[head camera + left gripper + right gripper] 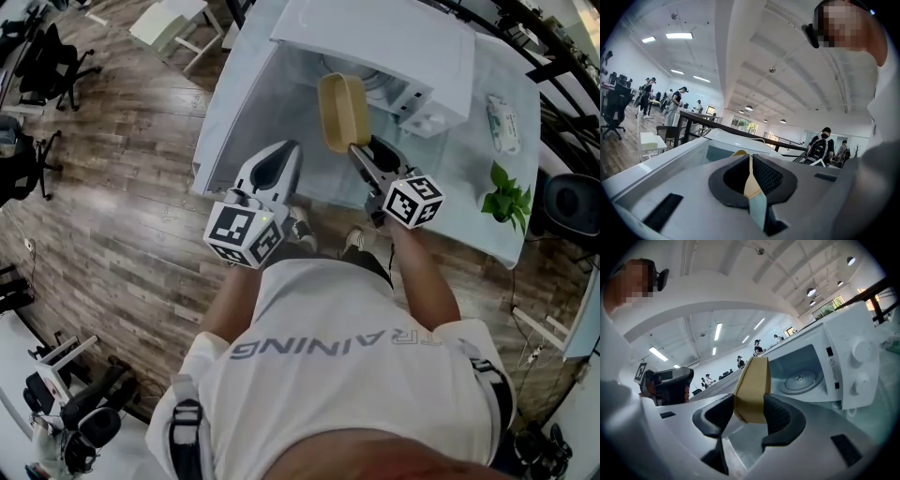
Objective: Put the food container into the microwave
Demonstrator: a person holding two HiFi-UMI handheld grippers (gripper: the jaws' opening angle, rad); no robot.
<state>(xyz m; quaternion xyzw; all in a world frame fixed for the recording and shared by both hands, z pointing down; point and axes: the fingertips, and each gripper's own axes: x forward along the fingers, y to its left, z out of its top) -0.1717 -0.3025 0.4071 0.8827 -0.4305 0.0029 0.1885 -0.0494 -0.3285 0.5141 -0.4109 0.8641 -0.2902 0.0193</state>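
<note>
A tan food container [342, 111] stands on edge in my right gripper [361, 150], which is shut on its lower end, just in front of the white microwave [394, 42]. In the right gripper view the container [752, 385] rises from between the black pads [780, 416], with the open cavity and its glass turntable [801, 379] beyond. The microwave door [248, 112] is swung open to the left. My left gripper [281, 159] hovers over that door, jaws shut with nothing between them [751, 176]; a sliver of the tan container [751, 186] shows through the slit.
The microwave sits on a pale table [469, 178], which also carries a packet of wipes [503, 122] and a small green plant [506, 192] at the right. A white stool [173, 23] and black office chairs [52, 61] stand on the wood floor to the left.
</note>
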